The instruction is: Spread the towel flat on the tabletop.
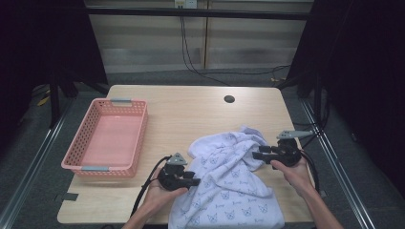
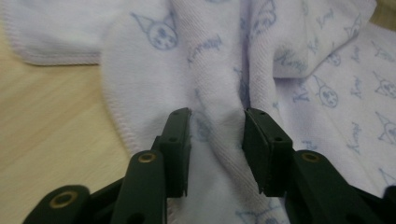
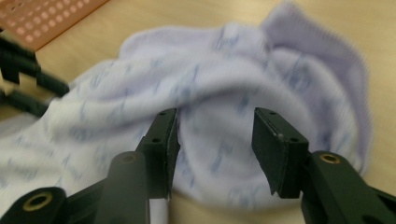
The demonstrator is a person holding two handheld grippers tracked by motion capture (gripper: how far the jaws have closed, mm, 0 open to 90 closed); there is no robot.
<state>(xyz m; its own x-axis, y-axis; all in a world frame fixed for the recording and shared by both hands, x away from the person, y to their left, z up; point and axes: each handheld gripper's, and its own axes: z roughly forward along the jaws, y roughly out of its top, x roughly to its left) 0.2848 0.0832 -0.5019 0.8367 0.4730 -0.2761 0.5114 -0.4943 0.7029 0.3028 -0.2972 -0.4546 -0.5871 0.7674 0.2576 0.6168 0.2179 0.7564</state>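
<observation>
Both your tools, left tool and right tool, are spread around the cloth, maybe touching. Next, squeeze a fold.

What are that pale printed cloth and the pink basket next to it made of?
The pale lilac cloth with small blue cartoon prints looks like soft knitted cotton or terry: ribbed weave, stitched hem, loose folds in the left gripper view. The pink rectangular basket looks like moulded plastic, matte, with perforated walls and grey handles. The table seems light wood laminate.

Dim dark surroundings, evenly lit tabletop, blurred right gripper view
</observation>
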